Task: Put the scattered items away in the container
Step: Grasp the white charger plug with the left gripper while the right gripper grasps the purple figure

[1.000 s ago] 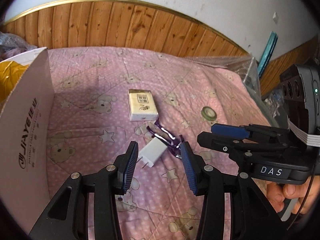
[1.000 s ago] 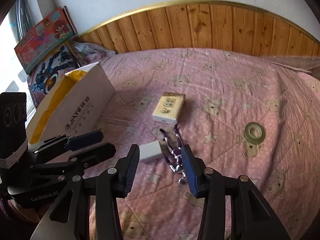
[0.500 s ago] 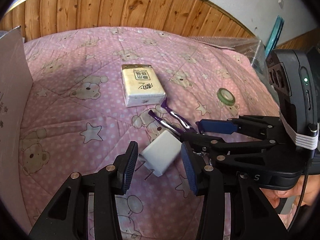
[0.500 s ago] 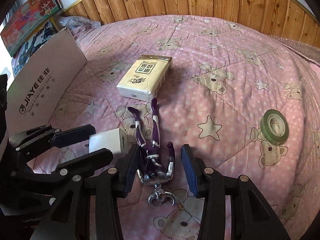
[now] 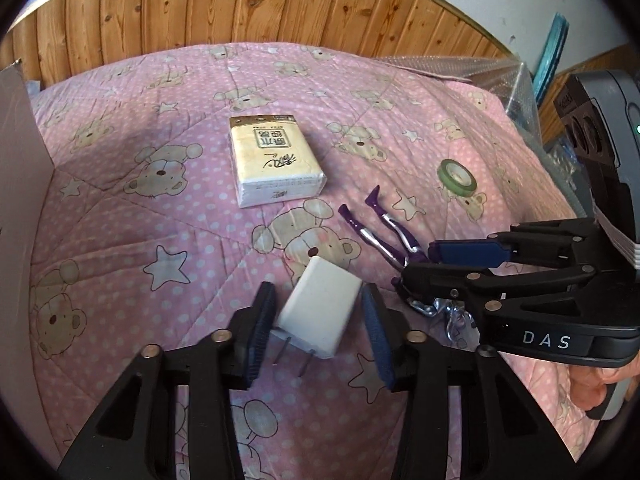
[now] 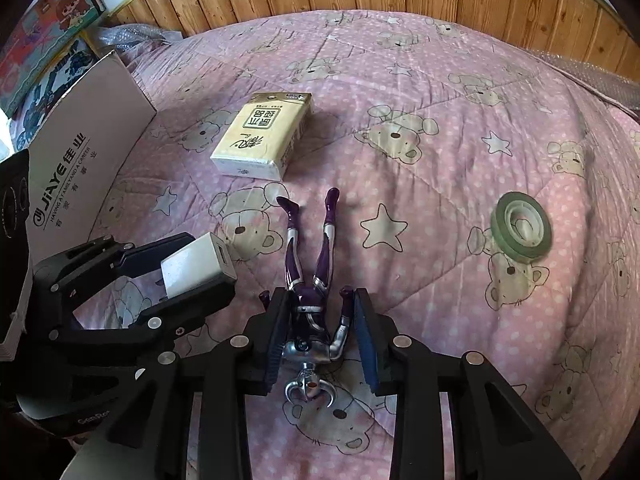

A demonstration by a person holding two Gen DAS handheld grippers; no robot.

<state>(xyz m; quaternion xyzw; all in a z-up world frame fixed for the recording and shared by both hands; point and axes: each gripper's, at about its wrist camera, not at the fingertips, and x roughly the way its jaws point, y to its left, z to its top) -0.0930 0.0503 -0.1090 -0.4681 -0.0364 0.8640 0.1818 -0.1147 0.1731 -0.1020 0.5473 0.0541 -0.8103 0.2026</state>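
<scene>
Straddling now, no longer short: left gripper (image 5: 318, 332) around charger (image 5: 320, 314), right gripper (image 6: 320, 340) around figure (image 6: 312, 276), both apart.

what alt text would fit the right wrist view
The right gripper is open with its fingers on either side of a purple and silver figure lying on a pink bear quilt. To the left, the left gripper brackets a white charger; beyond lie a tissue pack, a tape roll and a white box.
</scene>
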